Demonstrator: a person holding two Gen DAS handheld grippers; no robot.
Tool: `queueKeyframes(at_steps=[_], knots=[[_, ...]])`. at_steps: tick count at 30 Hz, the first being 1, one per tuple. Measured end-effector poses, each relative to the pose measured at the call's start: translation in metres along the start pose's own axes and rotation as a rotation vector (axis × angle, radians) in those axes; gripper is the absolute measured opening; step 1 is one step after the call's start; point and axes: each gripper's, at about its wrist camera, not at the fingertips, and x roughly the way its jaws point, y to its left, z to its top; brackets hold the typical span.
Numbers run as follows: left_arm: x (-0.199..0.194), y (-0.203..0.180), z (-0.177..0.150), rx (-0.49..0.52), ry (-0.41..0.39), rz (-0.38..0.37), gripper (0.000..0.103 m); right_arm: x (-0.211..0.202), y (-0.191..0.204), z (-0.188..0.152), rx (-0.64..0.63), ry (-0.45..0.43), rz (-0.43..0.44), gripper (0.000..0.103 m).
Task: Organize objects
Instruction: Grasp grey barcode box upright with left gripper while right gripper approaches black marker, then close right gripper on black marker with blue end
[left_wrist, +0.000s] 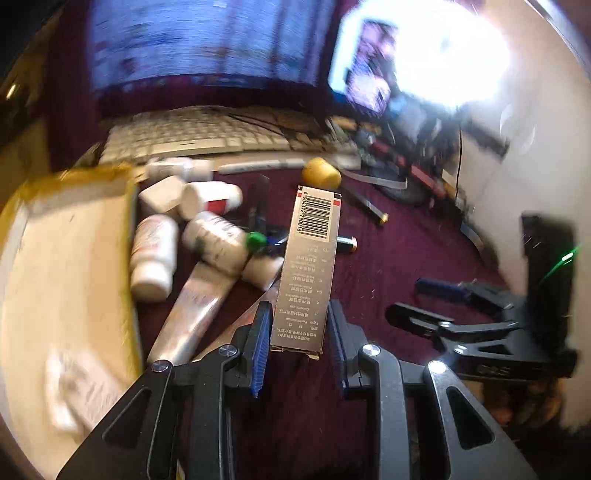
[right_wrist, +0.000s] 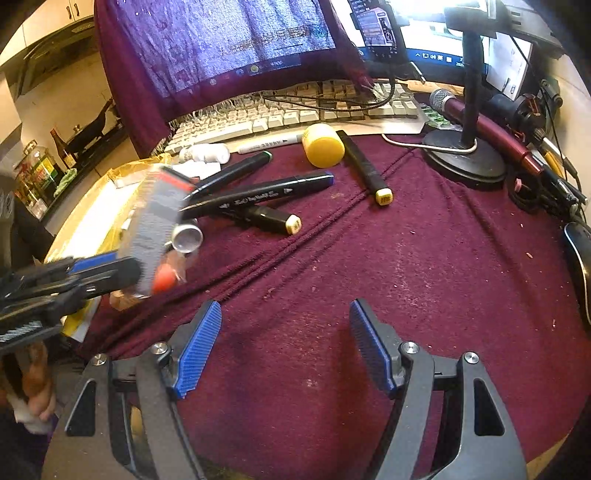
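The left gripper (left_wrist: 299, 321) clamps the near end of a slim grey cardboard box (left_wrist: 308, 273) with a barcode, held above the maroon woven cloth (right_wrist: 369, 266). The right gripper (right_wrist: 286, 332), its ribbed blue pads spread wide, holds nothing. Smooth white bottles (left_wrist: 155, 254) beside the box are motion-blurred.
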Motion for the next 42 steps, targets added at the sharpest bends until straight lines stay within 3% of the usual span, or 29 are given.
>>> queueKeyframes(at_steps=[5, 13, 16, 23, 33, 38, 42], knots=[[-0.026, 0.017, -0.01, -0.084, -0.064, 0.019, 0.026, 0.006, 0.013, 0.002, -0.017, 0.007, 0.016, 0.072], [-0.032, 0.034, -0.02, -0.141, -0.081, 0.058, 0.026, 0.015, 0.024, 0.022, -0.006, 0.0, 0.067, 0.072], [-0.031, 0.034, -0.022, -0.143, -0.086, 0.055, 0.026, 0.02, 0.026, 0.036, 0.011, -0.005, 0.048, 0.072], [-0.027, 0.029, -0.023, -0.134, -0.08, 0.06, 0.026, 0.039, 0.009, 0.069, 0.217, 0.004, 0.087, 0.072], [-0.023, 0.023, -0.026, -0.121, -0.069, 0.063, 0.026, 0.071, 0.022, 0.075, 0.169, 0.063, -0.025, 0.071], [-0.022, 0.023, -0.025, -0.121, -0.066, 0.066, 0.026, 0.063, 0.015, 0.062, 0.144, 0.049, -0.007, 0.031], [-0.02, 0.023, -0.026, -0.121, -0.062, 0.066, 0.026, 0.046, 0.01, 0.049, 0.112, 0.018, 0.008, 0.018]])
